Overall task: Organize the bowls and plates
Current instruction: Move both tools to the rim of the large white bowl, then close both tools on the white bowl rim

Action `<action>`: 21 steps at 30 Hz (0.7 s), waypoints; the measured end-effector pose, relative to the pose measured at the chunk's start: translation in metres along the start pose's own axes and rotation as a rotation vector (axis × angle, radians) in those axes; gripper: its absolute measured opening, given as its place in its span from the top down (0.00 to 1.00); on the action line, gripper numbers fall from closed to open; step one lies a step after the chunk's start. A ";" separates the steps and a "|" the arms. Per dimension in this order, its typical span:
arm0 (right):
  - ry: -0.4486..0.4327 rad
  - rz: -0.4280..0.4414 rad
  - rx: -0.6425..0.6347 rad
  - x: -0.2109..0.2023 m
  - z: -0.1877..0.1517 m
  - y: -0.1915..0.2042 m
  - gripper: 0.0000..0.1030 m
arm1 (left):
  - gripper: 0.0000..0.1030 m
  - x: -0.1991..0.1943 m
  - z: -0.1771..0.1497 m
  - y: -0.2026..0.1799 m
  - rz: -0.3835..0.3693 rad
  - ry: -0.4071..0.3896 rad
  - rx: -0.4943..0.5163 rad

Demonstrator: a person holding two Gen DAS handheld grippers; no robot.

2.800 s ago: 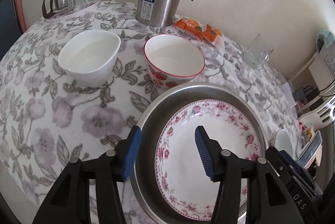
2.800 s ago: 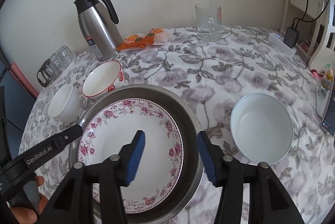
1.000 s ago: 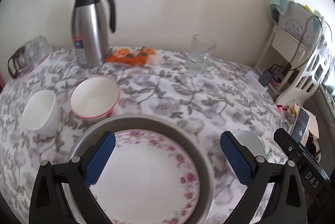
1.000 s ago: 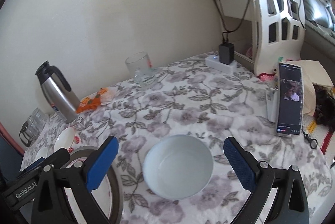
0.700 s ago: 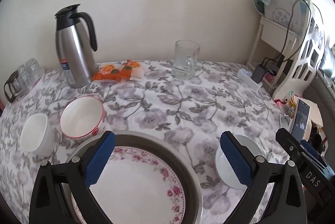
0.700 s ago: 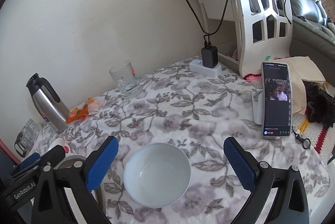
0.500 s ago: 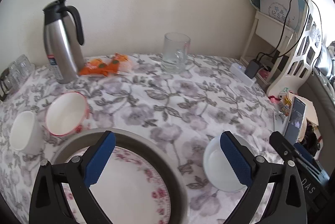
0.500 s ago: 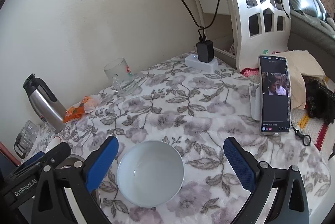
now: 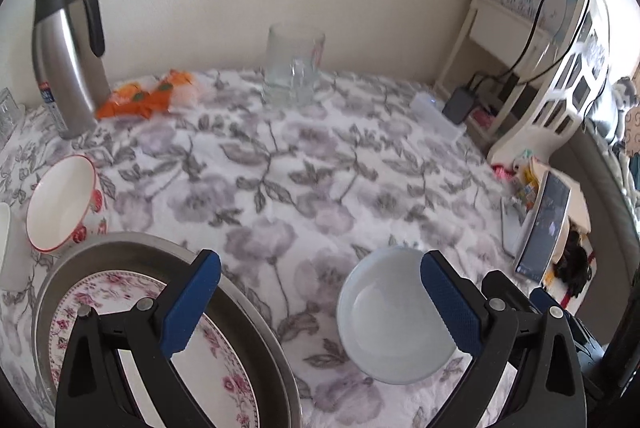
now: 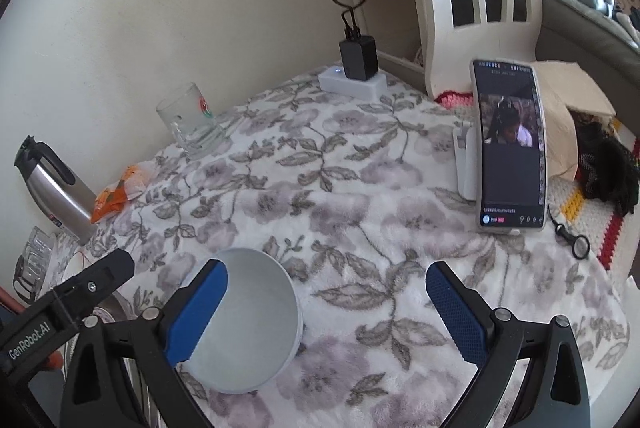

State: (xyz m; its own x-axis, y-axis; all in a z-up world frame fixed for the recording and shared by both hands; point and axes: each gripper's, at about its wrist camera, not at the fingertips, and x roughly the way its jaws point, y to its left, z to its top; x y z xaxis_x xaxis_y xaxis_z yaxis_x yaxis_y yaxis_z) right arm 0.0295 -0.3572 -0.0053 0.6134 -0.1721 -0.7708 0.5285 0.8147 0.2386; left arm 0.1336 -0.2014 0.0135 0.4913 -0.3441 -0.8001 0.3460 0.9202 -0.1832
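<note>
White bowl (image 9: pixel 394 316) sitting empty on the desk (image 9: pixel 304 164), lying under a grey floral cloth beside a cream wall. Floral plate (image 9: pixel 224 380) resting inside a steel basin (image 9: pixel 256 340) at lower left; red-rimmed bowl (image 9: pixel 60 204) standing just behind the basin.

Reading "GenRobot.AI" on the left gripper (image 9: pixel 316 304) body in the right wrist view. Flask (image 9: pixel 66 52) label too blurred to read.

Showing a lit phone (image 10: pixel 510 144) face-on only from the right wrist. Left gripper and right gripper (image 10: pixel 326 308): fingers spread wide, gripping nothing.
</note>
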 end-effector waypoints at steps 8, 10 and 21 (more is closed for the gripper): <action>0.097 0.029 0.008 0.021 -0.013 0.001 0.49 | 0.26 0.025 -0.007 -0.013 0.013 0.108 0.076; 0.112 0.033 0.005 0.025 -0.015 0.003 0.54 | 0.29 0.032 -0.010 -0.013 0.019 0.134 0.082; 0.183 0.076 0.009 0.043 -0.027 0.007 0.83 | 0.64 0.062 -0.025 -0.017 0.008 0.231 0.084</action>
State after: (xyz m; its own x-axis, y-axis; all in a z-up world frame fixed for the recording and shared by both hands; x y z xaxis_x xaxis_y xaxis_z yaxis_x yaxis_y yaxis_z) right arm 0.0440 -0.3436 -0.0527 0.5351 -0.0061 -0.8447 0.4906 0.8163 0.3049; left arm 0.1381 -0.2333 -0.0478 0.3017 -0.2758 -0.9127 0.4124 0.9008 -0.1359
